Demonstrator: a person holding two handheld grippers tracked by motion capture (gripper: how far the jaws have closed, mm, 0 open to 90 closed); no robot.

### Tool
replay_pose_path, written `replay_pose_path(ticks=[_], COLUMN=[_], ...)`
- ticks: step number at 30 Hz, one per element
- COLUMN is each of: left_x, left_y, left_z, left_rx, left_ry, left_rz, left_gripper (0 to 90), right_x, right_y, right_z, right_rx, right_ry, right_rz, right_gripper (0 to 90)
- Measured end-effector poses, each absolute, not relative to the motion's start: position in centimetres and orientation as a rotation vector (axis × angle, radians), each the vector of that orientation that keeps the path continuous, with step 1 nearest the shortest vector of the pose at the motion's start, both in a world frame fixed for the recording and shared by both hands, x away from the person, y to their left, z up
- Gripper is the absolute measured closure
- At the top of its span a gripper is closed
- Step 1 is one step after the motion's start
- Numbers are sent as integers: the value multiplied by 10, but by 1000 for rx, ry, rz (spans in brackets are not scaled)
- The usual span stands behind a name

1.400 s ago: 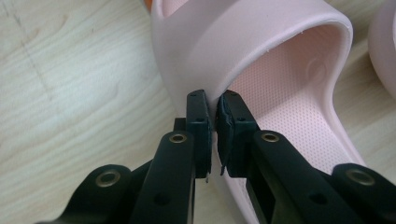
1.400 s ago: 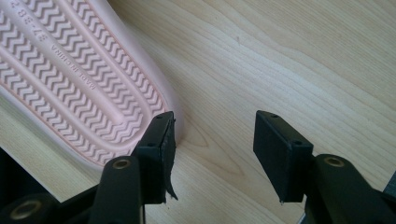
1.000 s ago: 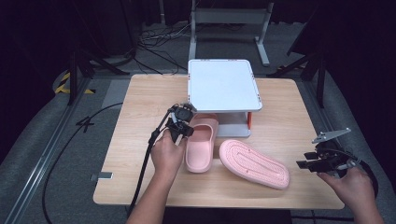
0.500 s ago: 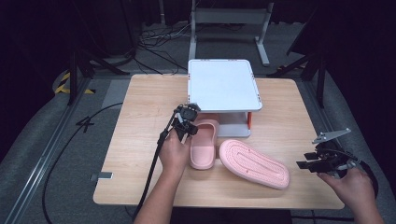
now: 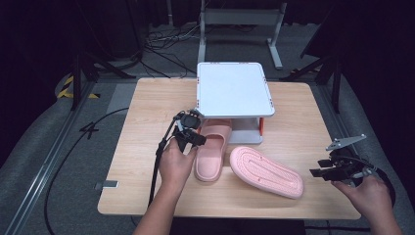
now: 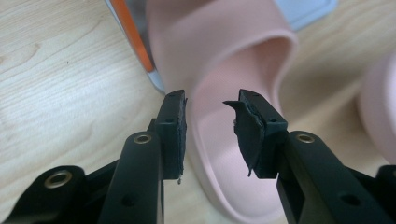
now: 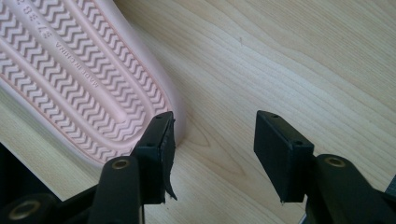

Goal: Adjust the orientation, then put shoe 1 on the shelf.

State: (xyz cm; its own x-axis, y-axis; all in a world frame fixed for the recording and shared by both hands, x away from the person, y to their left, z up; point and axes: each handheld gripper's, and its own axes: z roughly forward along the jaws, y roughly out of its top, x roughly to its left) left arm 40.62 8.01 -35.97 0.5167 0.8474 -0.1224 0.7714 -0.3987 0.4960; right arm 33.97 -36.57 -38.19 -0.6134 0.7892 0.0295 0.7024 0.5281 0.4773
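Your white two-tier rack [image 5: 234, 93] sits just above the middle of the high view, and it is the nearest thing here to a container. The toe of the upright pink slipper [image 5: 211, 149] lies tucked under its top shelf, with the heel sticking out towards you. Whether anything else lies on the lower level, the frames do not let you tell.

Your left gripper [image 5: 192, 134] hovers just left of that slipper's strap, a little left of centre. Its jaws have just been opening and now stand moderately apart. In the left gripper view [image 6: 208, 119] the slipper's footbed shows through the gap between them, but neither pad presses on it. That view also gives you the rack's orange-and-metal leg [image 6: 135, 37] in the upper left, close beside the slipper, which the high view barely shows.

The second slipper [image 5: 266, 171] lies sole up, slanting across the lower middle of the high view, apart from the first one. The wooden table [image 5: 147, 103] has bare room at the left and right of the rack and along the bottom edge.

Your right gripper [image 5: 328, 171] hangs by the table's lower right edge, well apart from the rack, its jaws wide with nothing in them. The right gripper view [image 7: 212, 140] shows its left pad just beside the overturned slipper's rim, and the zigzag tread [image 7: 79, 79] in the upper left.
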Motion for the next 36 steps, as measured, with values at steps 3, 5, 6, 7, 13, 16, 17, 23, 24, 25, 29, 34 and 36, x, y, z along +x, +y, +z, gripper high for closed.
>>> replay_pose_path(ticks=[3,5,6,7,13,16,17,23,24,25,29,34,36], left_x=[382,366,360,354,329,319,316,317,317,318,322,329,333], left_y=[78,78,79,80,82,76,73,60,59,58,54,52,51], left_z=[-355,-352,-352,-352,-372,-390,-395,-421,-422,-424,-431,-437,-441], left_rx=[2340,2369,2382,2393,2495,2537,2547,2587,2596,2605,2626,2627,2639], left_ry=[1252,1212,1191,1176,1171,1153,1142,1117,1115,1123,1136,1162,1179], left_rz=[238,233,220,221,109,62,59,-42,-40,-45,-32,-35,-33], left_gripper=[628,628,628,628,704,742,742,745,746,749,744,767,780], right_x=[341,342,342,342,342,341,341,341,341,341,340,341,341], right_y=[-363,-361,-359,-358,-356,-356,-357,-358,-358,-358,-358,-359,-358], right_z=[-382,-383,-383,-383,-384,-384,-383,-382,-381,-381,-382,-382,-382], right_rx=[1270,1267,1265,1268,1259,1262,1261,1263,1261,1257,1256,1257,1251], right_ry=[2575,2575,2574,2574,2581,2578,2576,2570,2570,2571,2571,2570,2570], right_rz=[665,659,656,654,651,652,653,662,662,664,665,667,666], right_gripper=[486,487,487,487,488,490,490,489,489,489,488,488,488])
